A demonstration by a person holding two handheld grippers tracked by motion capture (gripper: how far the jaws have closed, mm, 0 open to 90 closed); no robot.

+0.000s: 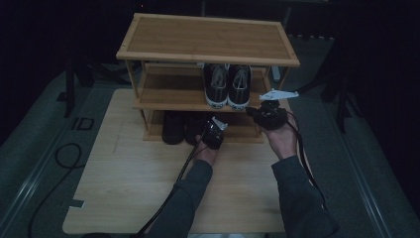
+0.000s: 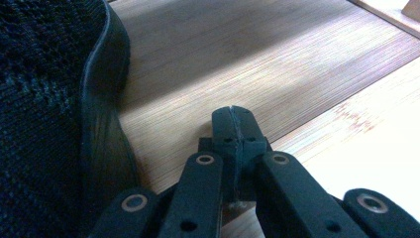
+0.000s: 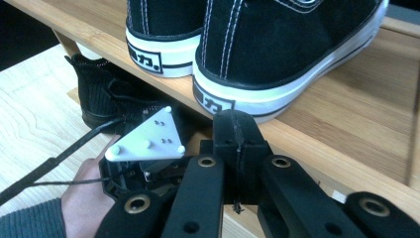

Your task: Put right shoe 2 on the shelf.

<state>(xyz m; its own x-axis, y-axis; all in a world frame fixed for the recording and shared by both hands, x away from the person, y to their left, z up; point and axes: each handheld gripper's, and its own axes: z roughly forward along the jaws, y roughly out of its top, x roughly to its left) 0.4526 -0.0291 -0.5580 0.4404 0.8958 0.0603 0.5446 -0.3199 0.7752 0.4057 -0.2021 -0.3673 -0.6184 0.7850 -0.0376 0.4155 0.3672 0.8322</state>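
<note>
A pair of black canvas sneakers with white soles [image 1: 227, 85] stands on the middle shelf of a bamboo shoe rack [image 1: 208, 37]. Their heels [image 3: 277, 54] fill the top of the right gripper view. A pair of black mesh shoes [image 1: 182, 128] sits on the bottom shelf. My left gripper [image 1: 214, 131] is at the front of that bottom shelf, just right of the mesh shoes, jaws shut and empty [image 2: 233, 113], with one mesh shoe [image 2: 44, 119] close at its left. My right gripper [image 1: 260, 112] hovers at the middle shelf's front edge beside the sneakers, jaws shut and empty [image 3: 236, 121].
The rack stands on a light wooden board [image 1: 129, 183] laid on a grey floor. The rack's top shelf is bare, as is the left half of the middle shelf [image 1: 168, 89]. A black cable [image 1: 64, 158] loops on the floor at the left. Dark surroundings behind.
</note>
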